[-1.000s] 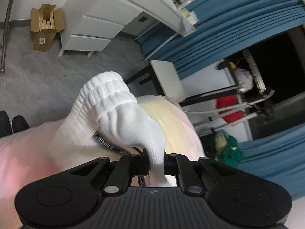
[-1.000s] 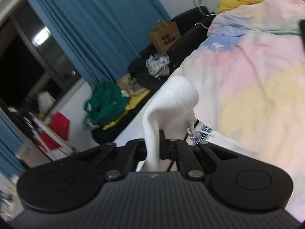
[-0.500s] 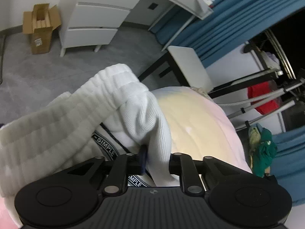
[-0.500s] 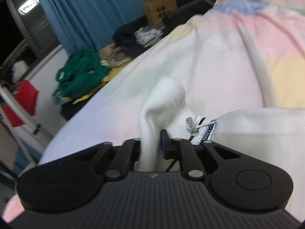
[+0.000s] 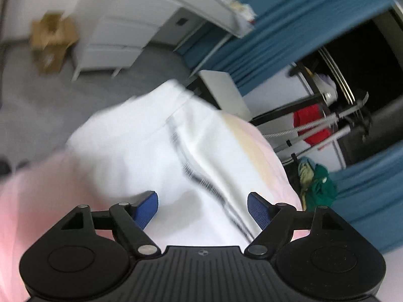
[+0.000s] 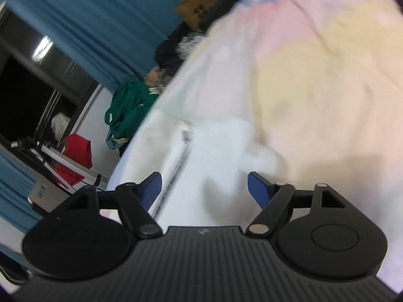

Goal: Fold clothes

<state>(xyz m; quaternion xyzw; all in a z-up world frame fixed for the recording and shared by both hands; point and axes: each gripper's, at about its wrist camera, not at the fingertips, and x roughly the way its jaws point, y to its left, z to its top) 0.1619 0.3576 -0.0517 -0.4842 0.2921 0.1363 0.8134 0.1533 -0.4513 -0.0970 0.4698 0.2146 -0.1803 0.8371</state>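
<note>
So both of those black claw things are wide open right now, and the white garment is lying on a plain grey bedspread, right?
Nearly. Both the left gripper and the right gripper do stand open over the white garment. But the bedspread is not plain grey: the right wrist view shows it in pastel patches of pink, yellow and a little blue.

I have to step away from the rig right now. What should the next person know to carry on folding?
Left tongs: open, empty, above the white garment.
Right tongs: open, empty, over the same garment.
Where things are: the white garment, with a dark striped band, lies on the pastel bedspread. A pile of green clothes sits off the bed's far side.
Done: half a second ago both tongs were pinching the white fabric; both have let go and it has been laid down.
Left: both views are blurred, so check how the fold lies, then finish or smooth it.
</note>
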